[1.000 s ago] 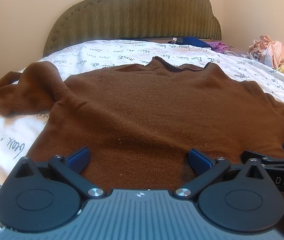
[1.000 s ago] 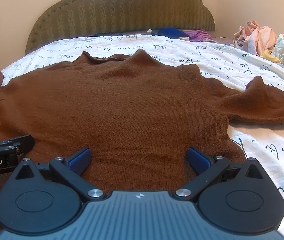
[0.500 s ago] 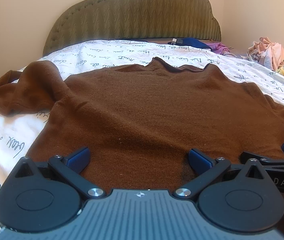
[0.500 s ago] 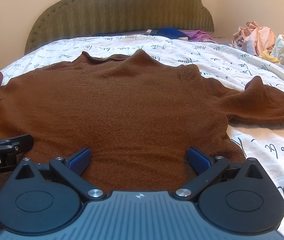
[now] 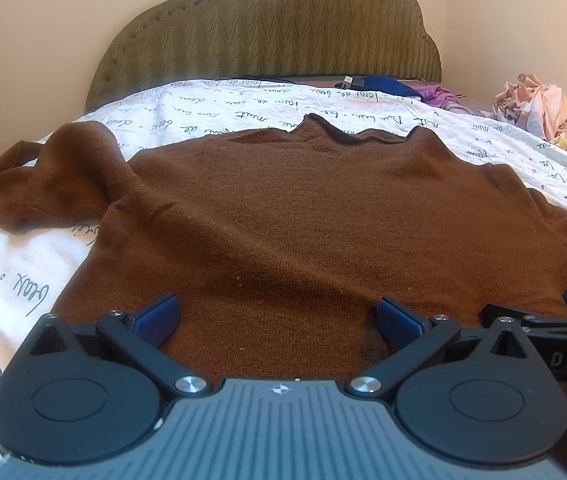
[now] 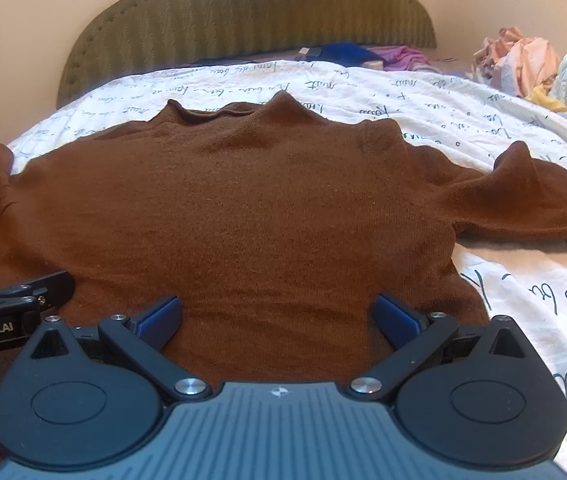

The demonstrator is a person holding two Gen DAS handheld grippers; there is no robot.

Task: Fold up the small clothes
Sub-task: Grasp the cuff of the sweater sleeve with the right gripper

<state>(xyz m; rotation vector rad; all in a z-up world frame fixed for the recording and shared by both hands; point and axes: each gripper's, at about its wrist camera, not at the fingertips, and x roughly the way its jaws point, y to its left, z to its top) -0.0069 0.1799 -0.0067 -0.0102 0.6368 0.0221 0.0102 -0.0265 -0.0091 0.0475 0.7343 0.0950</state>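
Note:
A brown knit sweater (image 5: 323, 216) (image 6: 243, 208) lies spread flat on the bed, collar toward the headboard, sleeves bunched out to each side. My left gripper (image 5: 277, 316) hovers open over the sweater's bottom hem on its left half, nothing between its blue pads. My right gripper (image 6: 277, 316) stands open over the hem's right half, also with nothing held. Each gripper shows at the edge of the other's view: the right gripper (image 5: 543, 320) and the left gripper (image 6: 3, 292). The hem itself is hidden under the gripper bodies.
The bed has a white sheet (image 6: 523, 280) with black script writing and a green padded headboard (image 5: 275, 32). Blue and purple clothes (image 6: 363, 54) lie near the headboard. A heap of pale clothes (image 6: 531, 64) sits at the far right.
Both grippers have shifted slightly, so the sweater sits a little differently in the views. Both stay open.

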